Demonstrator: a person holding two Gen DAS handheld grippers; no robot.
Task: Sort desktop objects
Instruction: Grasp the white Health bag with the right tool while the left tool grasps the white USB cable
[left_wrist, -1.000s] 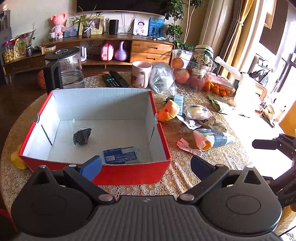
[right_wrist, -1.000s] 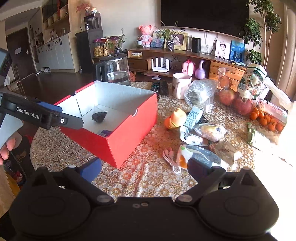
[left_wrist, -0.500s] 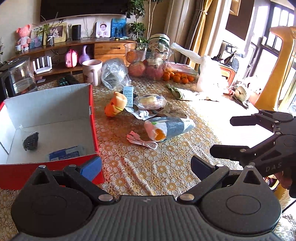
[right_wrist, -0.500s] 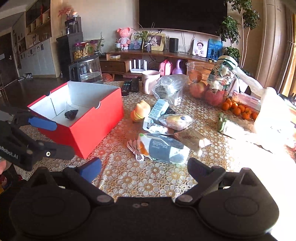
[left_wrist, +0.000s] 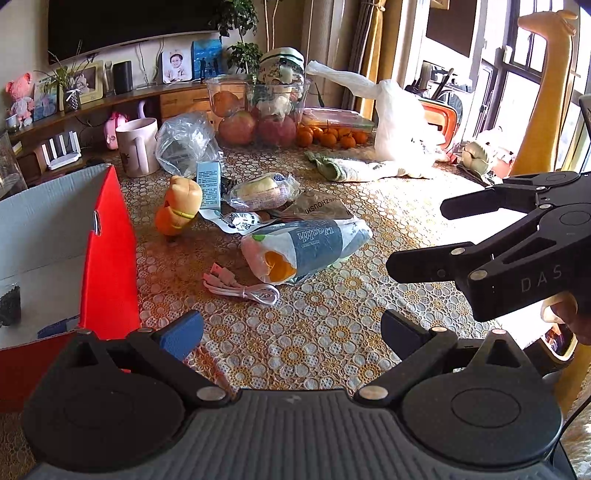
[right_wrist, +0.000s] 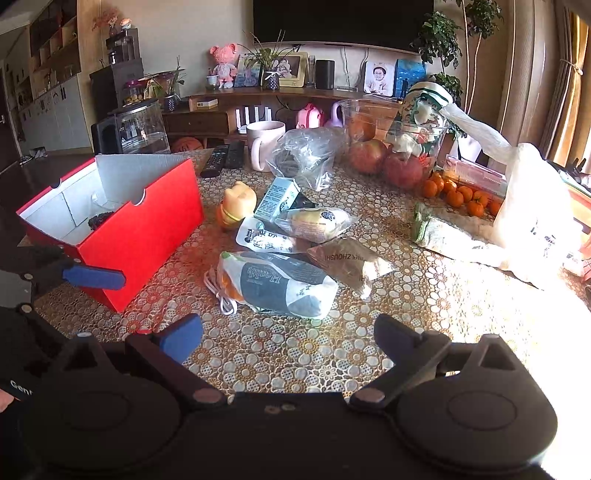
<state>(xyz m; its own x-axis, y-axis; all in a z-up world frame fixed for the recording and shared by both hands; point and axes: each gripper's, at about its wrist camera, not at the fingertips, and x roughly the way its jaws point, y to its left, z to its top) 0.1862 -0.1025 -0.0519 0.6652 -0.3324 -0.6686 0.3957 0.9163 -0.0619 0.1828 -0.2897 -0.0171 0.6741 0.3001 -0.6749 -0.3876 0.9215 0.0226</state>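
- Left gripper (left_wrist: 291, 328): jaws spread, holding nothing; above bare tablecloth (left_wrist: 332, 332), just right of the red box (left_wrist: 110, 251).
- Right gripper (right_wrist: 288, 338): jaws likewise spread and empty; facing the clutter.
- Clutter, mid-table: blue-white packet (right_wrist: 275, 284) nearest; pink cable (left_wrist: 240, 286) touching its left end; brown sachet (right_wrist: 349, 260), bun (right_wrist: 314, 223), carton (right_wrist: 277, 197) and orange toy (right_wrist: 236, 206) behind.
- Box: a dark item (right_wrist: 98, 220) lies inside.
- Rear: mug (right_wrist: 262, 146), fruit bowl (right_wrist: 391, 136), tangerines (right_wrist: 458, 194), white bag (right_wrist: 535, 218).
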